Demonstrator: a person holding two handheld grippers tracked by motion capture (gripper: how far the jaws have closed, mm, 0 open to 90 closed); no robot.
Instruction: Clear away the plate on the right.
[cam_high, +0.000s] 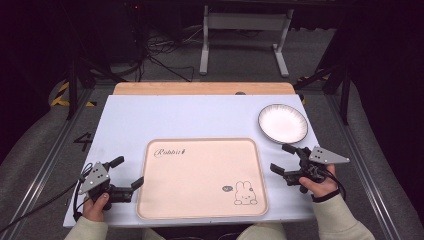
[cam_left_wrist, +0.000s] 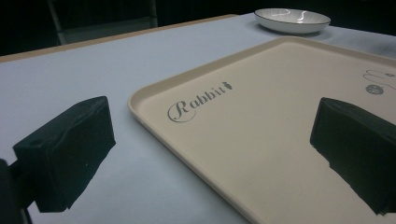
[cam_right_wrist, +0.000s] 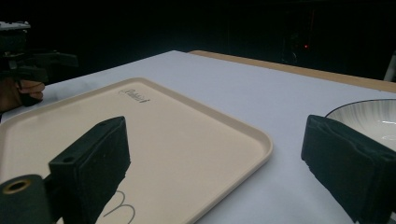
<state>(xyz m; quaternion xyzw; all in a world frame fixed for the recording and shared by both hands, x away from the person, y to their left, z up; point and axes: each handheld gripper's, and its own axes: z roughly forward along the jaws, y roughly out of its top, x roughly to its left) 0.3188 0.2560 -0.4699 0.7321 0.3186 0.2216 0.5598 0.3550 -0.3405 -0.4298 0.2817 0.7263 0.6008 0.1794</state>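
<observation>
On my pale worktop (cam_high: 150, 115) lies a beige tray (cam_high: 202, 179) lettered "Rabbit"; my left claw (cam_high: 127, 173) and right claw (cam_high: 281, 158) both spread wide, holding nothing.

Tray (cam_left_wrist: 261, 140) cut off at the right and bottom edges in the left gripper view, rabbit drawing (cam_left_wrist: 380, 81) mostly out of frame; in the right gripper view the plate (cam_right_wrist: 369, 119) is clipped at the right edge and partly behind a jaw. Small grey mark (cam_high: 227, 188) beside the rabbit too small to read from the high view. Person's forearms cut off at the bottom; background past the desk (cam_high: 200, 115) too dark to make out.
</observation>
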